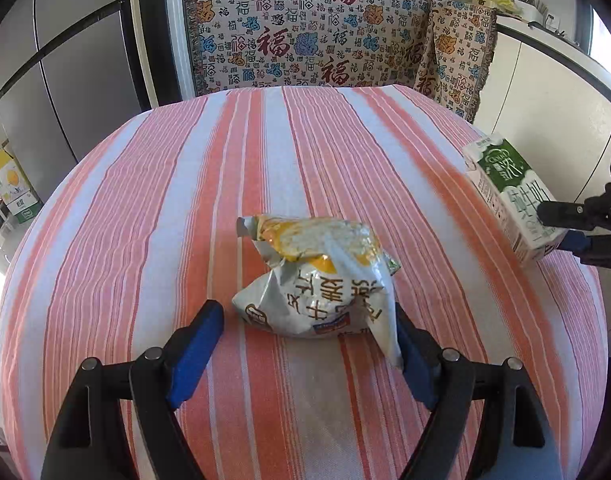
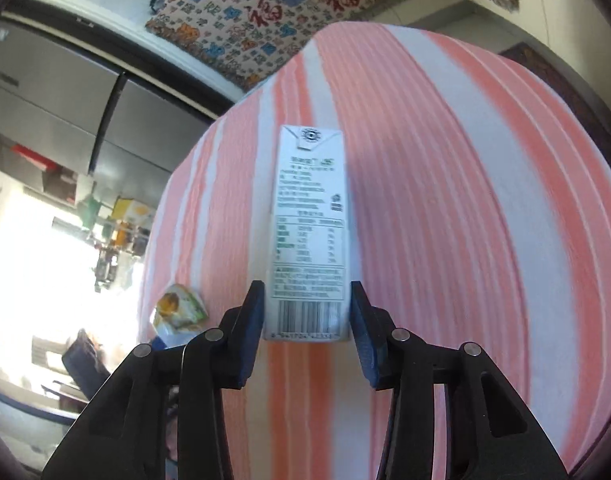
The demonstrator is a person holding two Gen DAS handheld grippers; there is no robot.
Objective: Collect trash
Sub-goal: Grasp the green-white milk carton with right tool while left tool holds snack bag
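Note:
A crumpled silver and yellow snack bag (image 1: pixel 317 276) lies on the striped tablecloth (image 1: pixel 145 200). My left gripper (image 1: pixel 309 320) is open around the bag's near end; its right pad touches the bag's edge, its left pad stands apart. A white and green milk carton (image 1: pixel 509 196) is held tilted at the table's right edge by my right gripper (image 1: pixel 561 228). In the right wrist view the carton (image 2: pixel 309 232) sits between the blue pads of my right gripper (image 2: pixel 307 308), which is shut on its lower end. The snack bag (image 2: pixel 179 308) shows at lower left.
The round table (image 2: pixel 485 200) has a pink and white striped cloth. A patterned cloth with red characters (image 1: pixel 305 32) covers furniture behind it. A grey refrigerator (image 1: pixel 57 80) stands at the left. A white counter (image 1: pixel 545 80) with pots stands at the right.

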